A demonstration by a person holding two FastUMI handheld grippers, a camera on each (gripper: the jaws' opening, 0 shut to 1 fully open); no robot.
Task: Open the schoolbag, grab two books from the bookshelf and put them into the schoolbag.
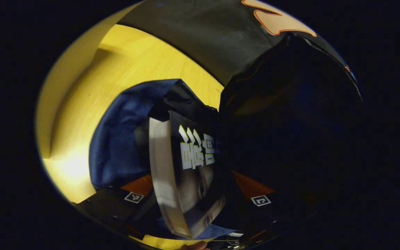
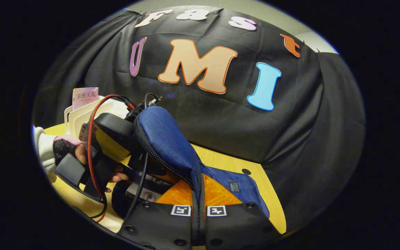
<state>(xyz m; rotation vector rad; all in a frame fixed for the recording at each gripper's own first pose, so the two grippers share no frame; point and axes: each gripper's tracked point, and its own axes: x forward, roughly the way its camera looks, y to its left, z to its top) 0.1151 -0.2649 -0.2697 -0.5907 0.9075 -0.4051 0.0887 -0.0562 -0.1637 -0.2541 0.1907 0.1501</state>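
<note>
The dark-covered paperback book (image 1: 196,173) is clamped upright in the left tongs (image 1: 200,199), its long axis toward 12 o'clock into the open blue fabric schoolbag (image 1: 116,146). The flap (image 2: 167,139) is pinched by the closed right tongs (image 2: 198,210).

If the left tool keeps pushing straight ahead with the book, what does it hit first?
Probably the schoolbag: the book in the left tool points into its dark opening, blue fabric just beyond. The inside is too dark to judge depth.
</note>
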